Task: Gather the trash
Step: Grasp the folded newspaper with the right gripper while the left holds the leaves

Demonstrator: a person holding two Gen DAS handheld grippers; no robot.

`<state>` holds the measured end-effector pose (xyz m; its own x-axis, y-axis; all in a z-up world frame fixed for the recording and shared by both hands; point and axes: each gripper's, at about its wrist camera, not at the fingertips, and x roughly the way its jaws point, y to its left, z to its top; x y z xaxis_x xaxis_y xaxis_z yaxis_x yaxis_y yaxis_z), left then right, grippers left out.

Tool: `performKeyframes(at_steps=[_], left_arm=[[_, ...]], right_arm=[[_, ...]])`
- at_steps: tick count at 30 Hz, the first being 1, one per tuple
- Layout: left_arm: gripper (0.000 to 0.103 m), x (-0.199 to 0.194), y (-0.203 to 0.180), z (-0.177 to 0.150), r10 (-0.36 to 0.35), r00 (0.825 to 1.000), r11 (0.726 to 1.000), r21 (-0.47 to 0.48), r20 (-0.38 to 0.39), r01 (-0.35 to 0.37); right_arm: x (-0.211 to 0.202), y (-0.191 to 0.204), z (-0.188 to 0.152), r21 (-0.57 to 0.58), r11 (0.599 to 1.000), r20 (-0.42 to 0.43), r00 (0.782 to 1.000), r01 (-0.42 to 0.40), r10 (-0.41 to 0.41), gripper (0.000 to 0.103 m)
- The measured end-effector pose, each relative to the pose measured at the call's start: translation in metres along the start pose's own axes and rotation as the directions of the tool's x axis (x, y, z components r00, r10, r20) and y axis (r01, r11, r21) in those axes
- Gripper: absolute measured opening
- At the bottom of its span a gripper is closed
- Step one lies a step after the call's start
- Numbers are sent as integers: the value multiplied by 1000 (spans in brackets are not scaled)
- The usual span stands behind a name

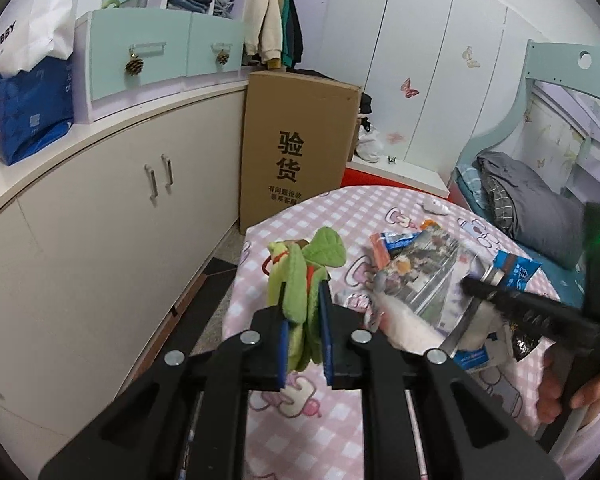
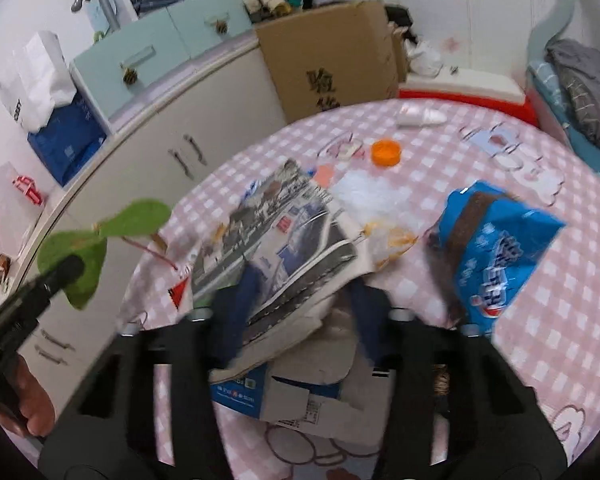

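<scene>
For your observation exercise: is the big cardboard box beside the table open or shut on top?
Open: the cardboard box shows loose flaps raised at its top.

A green cloth scrap [image 1: 300, 300] with a leaf-shaped flap hangs limp above the pink checked table's left edge. A crumpled printed paper [image 2: 276, 240] lies tilted over a flattened blue-and-white box [image 2: 260, 396] at mid-table. A blue snack wrapper [image 2: 496, 248] stands crumpled to the right, an orange cap [image 2: 386, 153] flat behind them.
</scene>
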<state>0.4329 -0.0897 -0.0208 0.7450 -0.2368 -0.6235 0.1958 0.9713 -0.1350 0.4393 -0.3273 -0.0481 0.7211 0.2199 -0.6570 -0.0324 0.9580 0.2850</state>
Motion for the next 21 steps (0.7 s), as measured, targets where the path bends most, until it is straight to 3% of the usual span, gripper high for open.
performKeyframes(at_steps=[4,13,17,21], left_arm=[[13,-3,4,-4,0,1000,1000,-11,-3,0],[13,-37,12,-14,16,999,1000,-11,37,-16],[13,-55,18,-21,34,998,999,-17,60,-33],[13,-68,28,-28,50,996,998,-37,70,-48]], right_arm=[[-25,11,-1,-35,999,54,998,-27,29,18],[-74,51,-3,-193,981,105,994,-6,27,10],[-81,78,-10,-294,956,54,998,-18,35,10],[-47,96,-24,-347,938,-30,999,-20,10,10]])
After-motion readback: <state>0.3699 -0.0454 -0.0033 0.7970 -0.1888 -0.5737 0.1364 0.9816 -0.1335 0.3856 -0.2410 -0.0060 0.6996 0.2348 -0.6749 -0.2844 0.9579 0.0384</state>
